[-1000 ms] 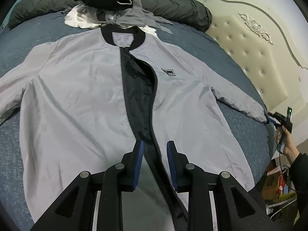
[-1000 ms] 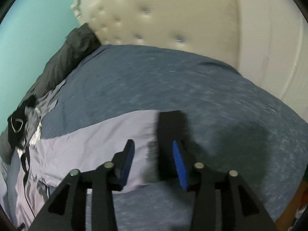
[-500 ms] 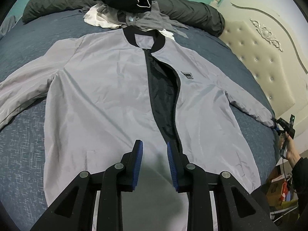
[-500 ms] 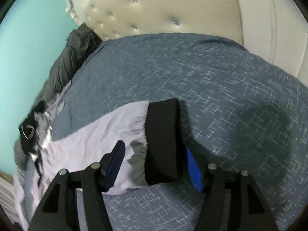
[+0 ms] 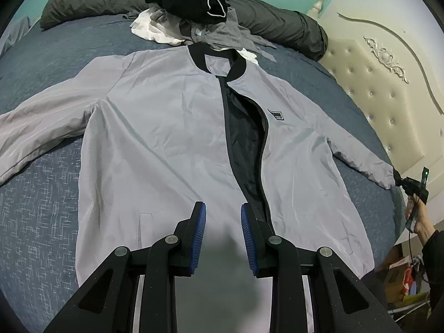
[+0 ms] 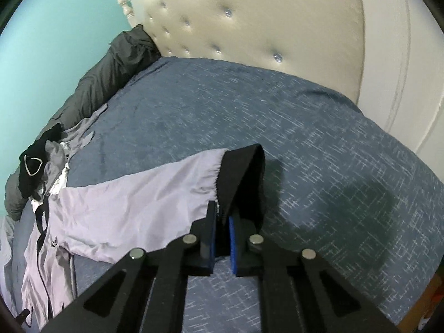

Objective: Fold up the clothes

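The light grey shiny nylon bomber jacket w/ black rib collar and cuffs (image 5: 172, 144) is lying front-up and spread flat on the blue-grey flecked bedspread (image 5: 36, 208), zip open partway so the black lining is showing, both sleeves reaching out to the sides. The right gripper (image 6: 222, 227) is pinching the black rib cuff (image 6: 244, 172) of the sleeve on the padded cream headboard (image 6: 249, 27) side of the jacket, jaws pressed nearly together w/ cloth between them and the cuff lifting off the bedspread. The left gripper (image 5: 223, 236) is hovering over the jacket's hem, near the zip, jaws spread and holding nothing. Judging by the grip, the step in hand is prob. a sleeve fold: to do it well, keep the pinch on the cuff firm since the nylon looks slippery, carry it low and straight across toward the jacket's chest, and let the sleeve crease at the shoulder seam w/o dragging the body; the free gripper could be pressing the hem flat meanwhile. Beyond the jacket's collar a heap of black, grey and white garments (image 5: 194, 16) is waiting. One small black rectangular chest badge (image 5: 276, 115) sits on the jacket beside the zip; its writing is too small to read, and no other label is legible.
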